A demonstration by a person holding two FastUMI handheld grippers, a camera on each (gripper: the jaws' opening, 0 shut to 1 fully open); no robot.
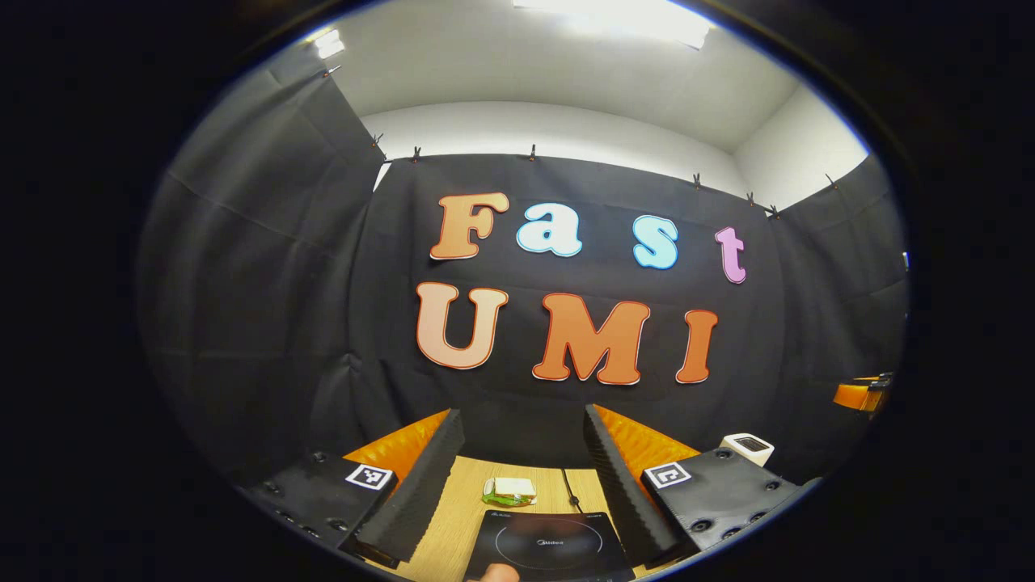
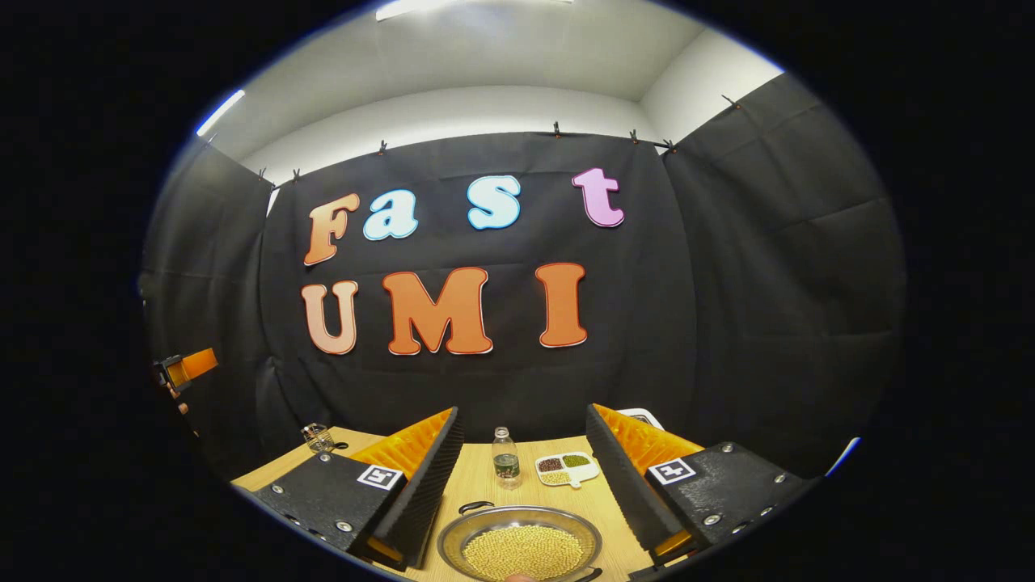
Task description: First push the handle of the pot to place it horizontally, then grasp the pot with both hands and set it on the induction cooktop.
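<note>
Your left gripper (image 1: 524, 477) has its jaws spread wide, holding nothing. In the left gripper view, between its two black ridged fingers (image 1: 420, 493), lies the black induction cooktop (image 1: 550, 546), flat on the wooden desk (image 1: 465, 505) at the near edge. Just beyond the cooktop sits a small white and green packet (image 1: 509, 491), and a thin black cord (image 1: 570, 489) runs from the cooktop toward the far wall. Past the right finger stands a small white box-shaped device (image 1: 748, 447). At the far right edge you can see an orange and black part of your other gripper (image 1: 863, 394).

Your right gripper (image 2: 524, 477) also has its jaws spread wide, holding nothing. In the right gripper view the pot (image 2: 520, 543) sits on the desk (image 2: 477, 485) between the fingers, at the near edge, a shallow metal pan filled with small yellow beans. A dark loop handle (image 2: 475, 508) shows at its far left rim. Beyond the pot stands a small clear bottle (image 2: 506, 458), and to its right a white divided dish (image 2: 568, 468) holding beans of different colours. At the far left of the desk stands a small glass jar (image 2: 319, 437).
</note>
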